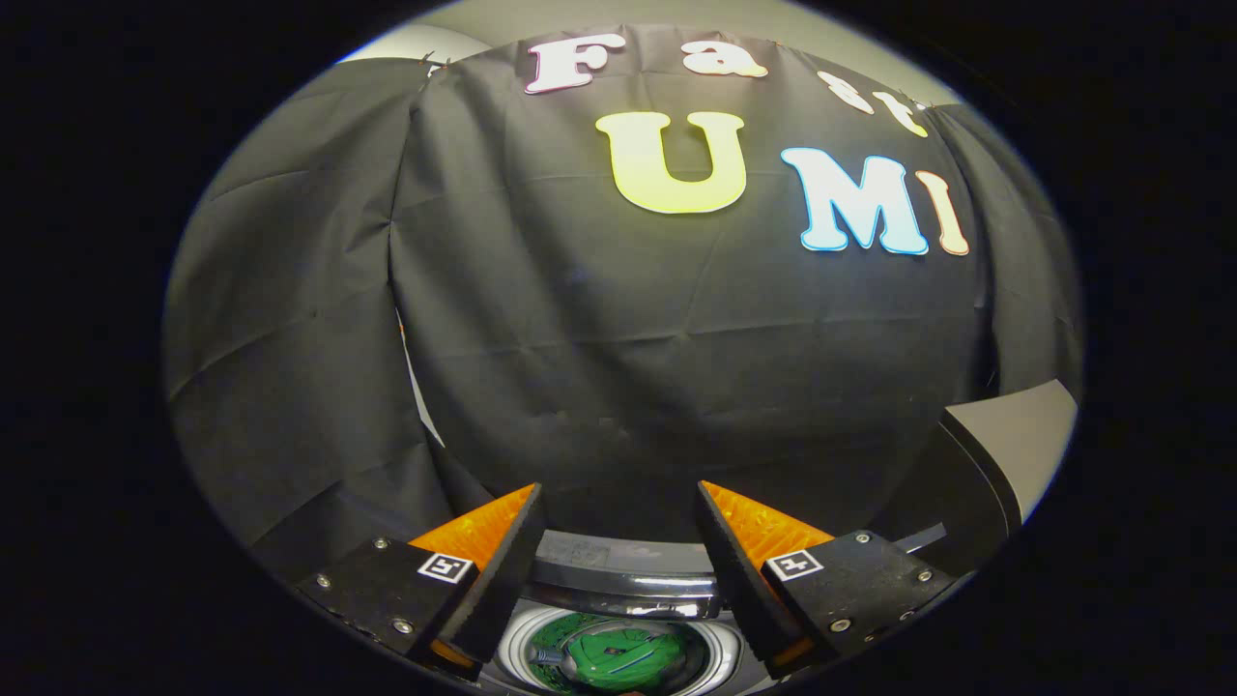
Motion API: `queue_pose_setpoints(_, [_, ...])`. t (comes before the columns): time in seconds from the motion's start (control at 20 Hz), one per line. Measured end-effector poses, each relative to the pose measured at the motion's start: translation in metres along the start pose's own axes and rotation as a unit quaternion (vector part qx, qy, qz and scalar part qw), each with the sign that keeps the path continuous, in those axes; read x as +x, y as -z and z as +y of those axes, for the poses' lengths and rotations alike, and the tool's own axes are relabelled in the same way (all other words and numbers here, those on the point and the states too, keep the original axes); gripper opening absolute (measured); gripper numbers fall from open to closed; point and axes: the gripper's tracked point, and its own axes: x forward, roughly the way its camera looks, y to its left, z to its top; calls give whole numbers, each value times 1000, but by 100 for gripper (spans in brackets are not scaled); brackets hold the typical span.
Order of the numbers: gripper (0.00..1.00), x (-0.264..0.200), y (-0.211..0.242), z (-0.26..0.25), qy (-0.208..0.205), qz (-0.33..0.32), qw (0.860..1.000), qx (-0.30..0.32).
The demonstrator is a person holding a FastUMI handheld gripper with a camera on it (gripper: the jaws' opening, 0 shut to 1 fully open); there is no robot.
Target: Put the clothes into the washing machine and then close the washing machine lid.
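Gripper (pixel 618 503): I am seeing it standing wide apart, its orange-and-black fingers (pixel 503 570) gripping nothing.
Washing machine (pixel 628 580): it is sitting just below and between the fingers, its chrome rim showing, the drum opening uncovered.
Clothes (pixel 618 657): a green garment is lying inside the drum.
Lid (pixel 1005 454): I am noting a grey panel standing raised beyond the right finger.

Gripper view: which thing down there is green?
The crumpled green garment inside the washing machine's white drum, below the open gripper; the rim and raised lid are grey.
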Motion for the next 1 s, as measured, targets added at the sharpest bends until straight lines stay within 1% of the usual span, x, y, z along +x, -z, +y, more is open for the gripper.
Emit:
queue_pose_setpoints(0.4, [94,-35,39,12,-19,10,1000,1])
queue_pose_setpoints(0.75, [93,-59,109,15,-33,61,998,-7])
queue_pose_setpoints(0.9, [93,-71,131,22,-44,73,996,-16])
queue_pose_setpoints(1.0, [93,-78,136,27,-51,73,996,-20])
